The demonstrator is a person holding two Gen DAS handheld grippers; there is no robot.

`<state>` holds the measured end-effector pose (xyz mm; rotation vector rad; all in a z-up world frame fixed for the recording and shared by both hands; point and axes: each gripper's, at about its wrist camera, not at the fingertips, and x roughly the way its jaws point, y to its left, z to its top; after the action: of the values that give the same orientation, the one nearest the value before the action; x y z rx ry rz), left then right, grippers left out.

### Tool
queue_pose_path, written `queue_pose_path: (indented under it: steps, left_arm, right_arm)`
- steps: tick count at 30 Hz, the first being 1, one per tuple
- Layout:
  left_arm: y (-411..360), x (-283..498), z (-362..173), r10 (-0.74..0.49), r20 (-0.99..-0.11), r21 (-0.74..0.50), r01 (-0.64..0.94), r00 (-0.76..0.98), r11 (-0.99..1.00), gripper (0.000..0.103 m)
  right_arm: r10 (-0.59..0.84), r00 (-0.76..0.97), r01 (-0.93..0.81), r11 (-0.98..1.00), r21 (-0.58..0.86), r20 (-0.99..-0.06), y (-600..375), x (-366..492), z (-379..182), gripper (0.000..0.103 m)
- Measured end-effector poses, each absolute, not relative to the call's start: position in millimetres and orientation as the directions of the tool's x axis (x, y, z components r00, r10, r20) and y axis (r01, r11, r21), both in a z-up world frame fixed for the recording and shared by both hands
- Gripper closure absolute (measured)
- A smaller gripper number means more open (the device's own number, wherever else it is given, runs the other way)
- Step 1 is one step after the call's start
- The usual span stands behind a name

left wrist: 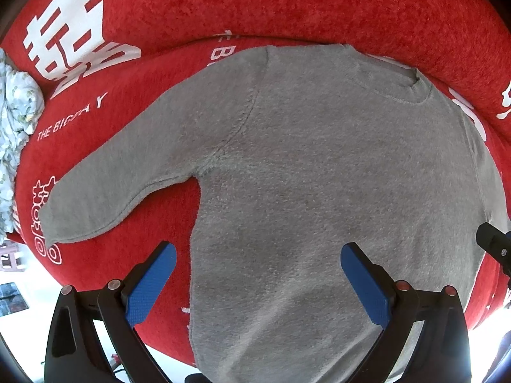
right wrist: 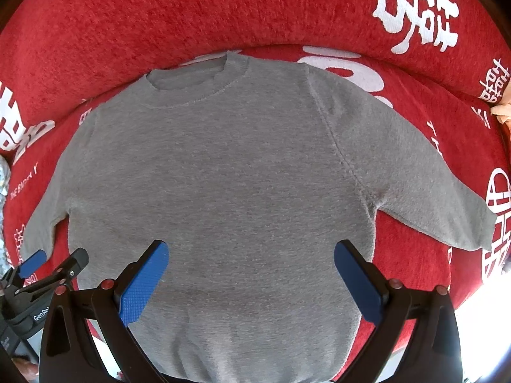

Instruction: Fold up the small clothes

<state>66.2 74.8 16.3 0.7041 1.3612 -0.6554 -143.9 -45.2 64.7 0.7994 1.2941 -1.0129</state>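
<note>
Only my left camera shows the floral cloth [left wrist: 16, 121] at the edge; only the right shows both sleeves of the grey sweater [right wrist: 223, 166], flat on the red cover [right wrist: 159, 19]. My left gripper [left wrist: 258, 274] and right gripper [right wrist: 252, 271] stand wide, holding nothing.

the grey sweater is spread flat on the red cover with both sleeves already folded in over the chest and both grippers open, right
Not quite. The grey sweater does lie flat on the red cover, and the left gripper and right gripper are open, but both sleeves still stretch out to the sides, as both wrist views show.
</note>
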Motion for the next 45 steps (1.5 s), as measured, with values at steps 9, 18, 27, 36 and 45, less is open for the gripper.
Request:
queue_pose_path:
  steps: [9, 18, 27, 36, 45]
  left_arm:
    - [84.8, 76.0, 13.2, -0.019, -0.996, 0.056, 0.763, 0.090, 0.644, 0.000]
    - [113.2, 104.3, 9.4, -0.094, -0.995, -0.035, 0.727, 0.041, 0.685, 0.000]
    - [208.1, 181.8, -12.9, -0.158, -0.984, -0.082, 0.579, 0.081, 0.811, 0.000]
    - [272.6, 251.2, -71.5, -0.466, -0.884, -0.464, 0.162, -0.028, 0.871, 0.000]
    - [293.2, 299.1, -60.1, -0.539, -0.834, -0.543, -0.005, 0.118, 0.839, 0.023]
  right_arm:
    - [-0.153, -0.007, 0.917, 0.394, -0.067, -0.988, -37.0, -134.4, 62.1, 0.000]
    - [-0.144, 0.017, 0.891, 0.451, -0.051, -0.989, -18.4, -108.2, 54.9, 0.000]
    - [-0.085, 0.035, 0.826, 0.564, -0.019, -0.996, 21.6, -62.3, 35.1, 0.000]
    - [-0.025, 0.045, 0.751, 0.660, 0.018, -0.999, 59.5, -16.2, 17.5, 0.000]
    - [-0.019, 0.070, 0.733, 0.679, 0.039, -0.997, 69.6, -0.8, 25.4, 0.000]
